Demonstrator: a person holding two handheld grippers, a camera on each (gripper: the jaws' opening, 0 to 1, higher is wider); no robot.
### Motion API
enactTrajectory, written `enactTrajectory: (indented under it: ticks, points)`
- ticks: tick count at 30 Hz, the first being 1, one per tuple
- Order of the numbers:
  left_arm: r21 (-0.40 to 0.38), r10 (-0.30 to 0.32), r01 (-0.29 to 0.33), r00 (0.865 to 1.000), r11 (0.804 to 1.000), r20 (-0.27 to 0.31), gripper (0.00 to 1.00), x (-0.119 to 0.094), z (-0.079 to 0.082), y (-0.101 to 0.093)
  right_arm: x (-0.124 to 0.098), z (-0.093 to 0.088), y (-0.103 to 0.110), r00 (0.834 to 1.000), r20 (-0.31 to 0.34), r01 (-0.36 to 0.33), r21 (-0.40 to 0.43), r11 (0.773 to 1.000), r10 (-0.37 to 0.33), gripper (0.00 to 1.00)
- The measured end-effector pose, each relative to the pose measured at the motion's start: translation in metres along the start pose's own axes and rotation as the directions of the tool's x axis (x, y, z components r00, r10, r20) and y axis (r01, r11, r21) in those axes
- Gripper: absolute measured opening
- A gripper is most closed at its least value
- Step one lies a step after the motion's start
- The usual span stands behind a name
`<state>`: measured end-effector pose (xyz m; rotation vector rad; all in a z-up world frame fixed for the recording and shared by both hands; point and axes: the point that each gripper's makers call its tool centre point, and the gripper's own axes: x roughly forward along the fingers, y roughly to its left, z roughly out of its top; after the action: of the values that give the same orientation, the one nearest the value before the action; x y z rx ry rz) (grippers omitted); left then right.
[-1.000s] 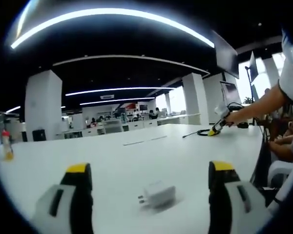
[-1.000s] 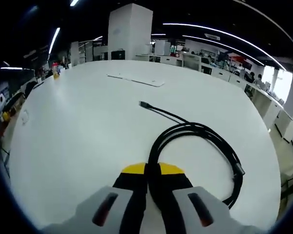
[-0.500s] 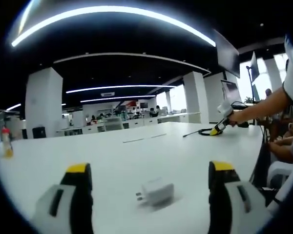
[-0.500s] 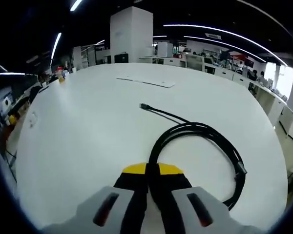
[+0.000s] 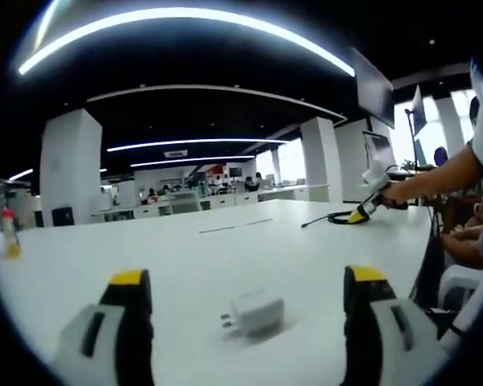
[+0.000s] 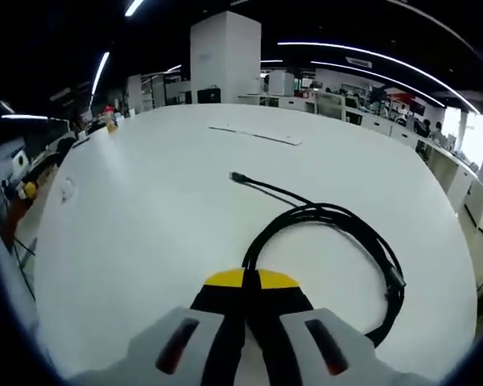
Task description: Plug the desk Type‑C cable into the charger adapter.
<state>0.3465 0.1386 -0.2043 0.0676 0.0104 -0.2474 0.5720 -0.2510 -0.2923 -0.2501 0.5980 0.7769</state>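
Charger adapter (image 5: 255, 312): one, white, lying on the white worktop (image 5: 225, 257) between the spread jaws of the left tool (image 5: 245, 283), touching neither.
Cable (image 6: 330, 241): one, black, looped on the worktop; one strand pinched in the closed right tool (image 6: 252, 279); free plug (image 6: 237, 177) at 12 o'clock.
Right tool from the left gripper view: at 2 o'clock, in a person's hand (image 5: 393, 191).
Surroundings: one bottle (image 5: 10, 233) at 9 o'clock; office desks beyond.
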Motion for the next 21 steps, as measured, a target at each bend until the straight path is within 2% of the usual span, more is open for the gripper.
enactTrajectory:
  ticks: [10, 21]
  points:
    - [-0.003, -0.012, 0.012, 1.0, 1.0, -0.002, 1.0, 0.002, -0.001, -0.003, -0.005, -0.004, 0.01, 1.0, -0.007, -0.026, -0.035, 0.999, 0.025, 0.01]
    - [-0.007, -0.019, 0.019, 1.0, 1.0, -0.004, 1.0, 0.003, -0.004, -0.005, -0.02, -0.014, 0.049, 0.998, -0.017, -0.067, -0.067, 0.996, 0.066, 0.01]
